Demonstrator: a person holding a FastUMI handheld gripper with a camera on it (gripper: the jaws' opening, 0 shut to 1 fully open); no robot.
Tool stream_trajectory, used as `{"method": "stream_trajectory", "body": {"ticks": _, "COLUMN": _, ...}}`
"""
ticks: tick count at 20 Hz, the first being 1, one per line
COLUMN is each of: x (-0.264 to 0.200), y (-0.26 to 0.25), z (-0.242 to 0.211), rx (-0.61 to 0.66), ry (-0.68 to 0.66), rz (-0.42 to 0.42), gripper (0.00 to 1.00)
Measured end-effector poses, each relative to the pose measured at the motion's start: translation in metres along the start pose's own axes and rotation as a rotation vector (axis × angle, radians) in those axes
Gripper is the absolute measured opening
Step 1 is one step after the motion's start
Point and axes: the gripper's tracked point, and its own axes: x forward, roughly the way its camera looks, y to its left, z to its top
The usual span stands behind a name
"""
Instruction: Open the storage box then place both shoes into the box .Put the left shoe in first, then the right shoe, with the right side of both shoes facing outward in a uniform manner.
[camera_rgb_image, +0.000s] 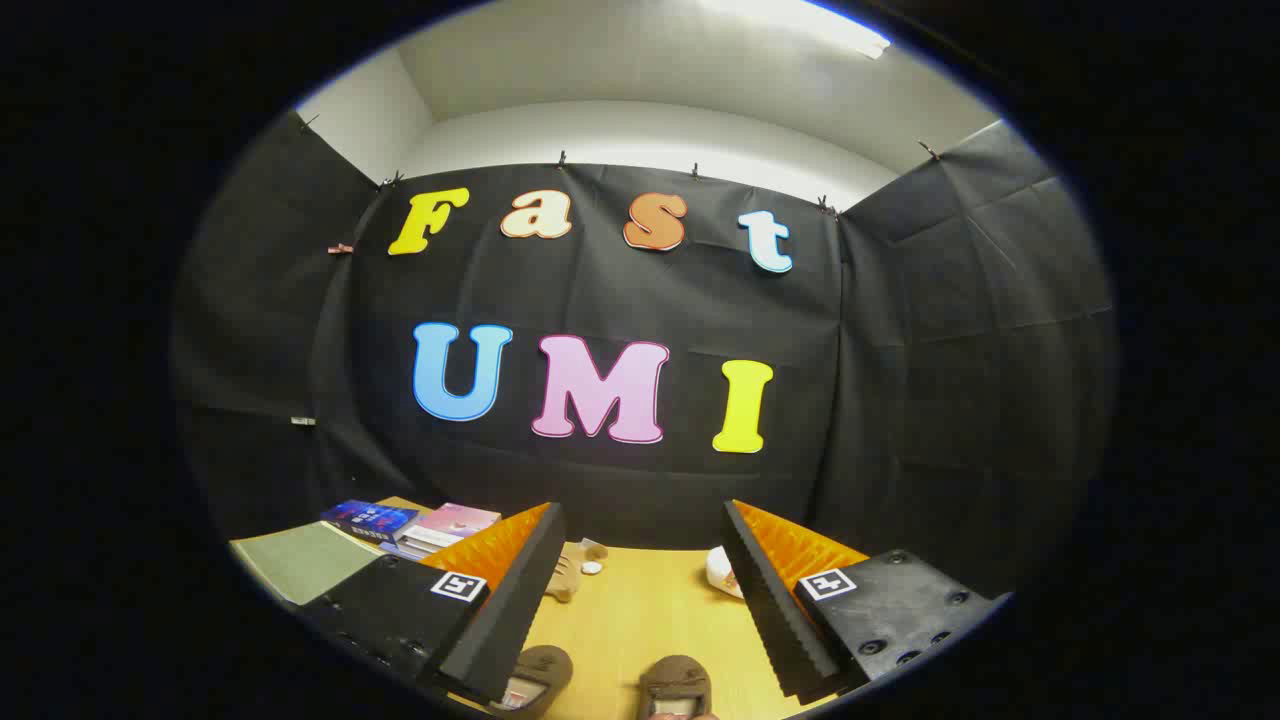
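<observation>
Yellow wooden surface (640, 610) carries two brown shoes (672, 688) side by side, nearest of all, toes pointing ahead, lying between the fingers (520, 590) of the gripper (640, 590), which stand wide apart, holding nothing. Beyond the shoes lie small pale objects (585, 565); books (420, 527) lie farther left.
</observation>
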Motion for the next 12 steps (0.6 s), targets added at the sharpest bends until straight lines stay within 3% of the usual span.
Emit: {"method": "stream_trajectory", "body": {"ticks": 12, "x": -0.023, "y": 0.006, "z": 0.004, "rx": 0.035, "ry": -0.002, "rz": 0.021, "gripper": 0.97}}
